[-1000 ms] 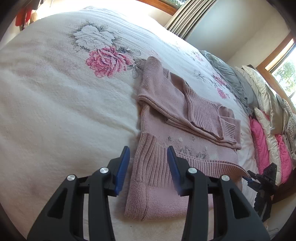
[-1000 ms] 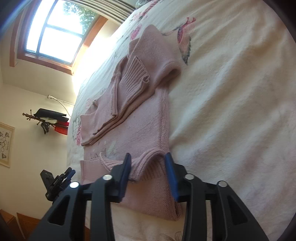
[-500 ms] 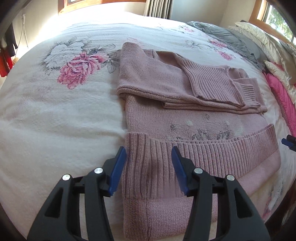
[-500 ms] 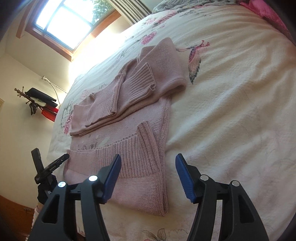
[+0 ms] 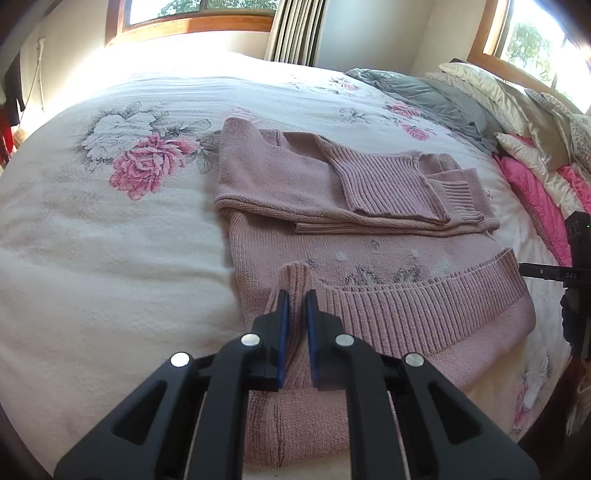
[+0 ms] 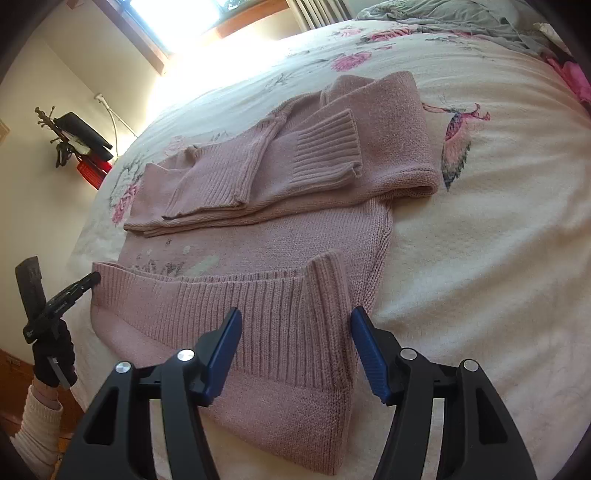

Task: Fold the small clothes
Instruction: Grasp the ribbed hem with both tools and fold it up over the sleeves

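A dusty pink knitted sweater (image 5: 369,258) lies on the bed with both sleeves folded across its upper part. Its ribbed hem (image 5: 424,306) is turned up over the body. My left gripper (image 5: 295,317) is shut on the hem's left corner, which bunches up between the blue pads. In the right wrist view the same sweater (image 6: 277,221) fills the middle, and my right gripper (image 6: 295,347) stands open around the raised right corner of the hem (image 6: 325,288) without pinching it. The left gripper (image 6: 59,299) shows at the far left, held by a gloved hand.
The bed carries a cream cover (image 5: 92,240) printed with pink flowers. Grey and pink bedding and pillows (image 5: 517,122) pile up on its right side. Windows (image 5: 192,14) are behind, and a wall hook with dark items (image 6: 70,136) is at left.
My left gripper has shut on the hem's left corner. My right gripper let go of the hem about a second ago and now stands open around its right corner, closer in.
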### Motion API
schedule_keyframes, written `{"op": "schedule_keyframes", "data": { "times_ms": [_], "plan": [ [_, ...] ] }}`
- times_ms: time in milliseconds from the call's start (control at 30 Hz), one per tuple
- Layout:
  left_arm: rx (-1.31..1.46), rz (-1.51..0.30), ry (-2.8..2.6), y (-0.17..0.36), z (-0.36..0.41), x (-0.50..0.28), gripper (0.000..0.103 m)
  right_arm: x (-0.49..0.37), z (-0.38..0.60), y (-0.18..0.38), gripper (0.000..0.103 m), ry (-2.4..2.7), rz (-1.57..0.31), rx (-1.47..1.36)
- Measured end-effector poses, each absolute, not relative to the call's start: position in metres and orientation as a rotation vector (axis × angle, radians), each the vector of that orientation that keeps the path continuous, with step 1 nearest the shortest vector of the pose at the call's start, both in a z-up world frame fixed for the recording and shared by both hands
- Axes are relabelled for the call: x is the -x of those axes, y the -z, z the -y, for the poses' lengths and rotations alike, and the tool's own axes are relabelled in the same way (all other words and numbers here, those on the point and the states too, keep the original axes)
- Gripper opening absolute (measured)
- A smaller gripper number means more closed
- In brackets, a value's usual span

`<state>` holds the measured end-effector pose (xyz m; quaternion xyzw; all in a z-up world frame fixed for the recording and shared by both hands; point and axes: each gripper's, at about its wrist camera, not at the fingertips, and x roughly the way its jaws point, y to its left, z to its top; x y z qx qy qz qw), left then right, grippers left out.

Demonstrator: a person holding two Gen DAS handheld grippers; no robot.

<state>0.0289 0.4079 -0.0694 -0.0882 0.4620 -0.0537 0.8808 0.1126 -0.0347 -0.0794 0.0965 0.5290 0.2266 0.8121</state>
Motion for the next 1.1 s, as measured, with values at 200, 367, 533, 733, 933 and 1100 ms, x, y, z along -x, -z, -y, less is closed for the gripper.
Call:
{"op": "schedule_keyframes", "data": {
  "times_ms": [200,367,533,733,933,1100],
  "plan": [
    [0.166,-1.048,0.083,0.097,-0.406,-0.049,0.011,-0.127,0.022,0.093,0.063,-0.461,-1.160,-0.124],
    [0.147,-1.073,0.071,0.108,-0.401,-0.055,0.012,-0.122,0.009,0.098,0.026,-0.481,-1.155,-0.009],
    [0.156,-1.024,0.085,0.094,-0.398,-0.044,0.009,-0.104,0.009,0.084,0.011,-0.491,-1.094,0.055],
    [0.210,-0.889,0.103,0.049,-0.404,-0.022,0.008,-0.083,0.024,0.046,0.010,-0.544,-1.007,-0.022],
    [0.217,-0.778,0.114,0.003,-0.403,-0.033,0.008,-0.083,0.031,0.000,0.010,-0.578,-0.922,-0.071],
    [0.204,-0.708,0.087,-0.027,-0.401,-0.061,0.008,-0.104,0.033,-0.030,0.010,-0.558,-0.863,-0.087]
  ]
}}
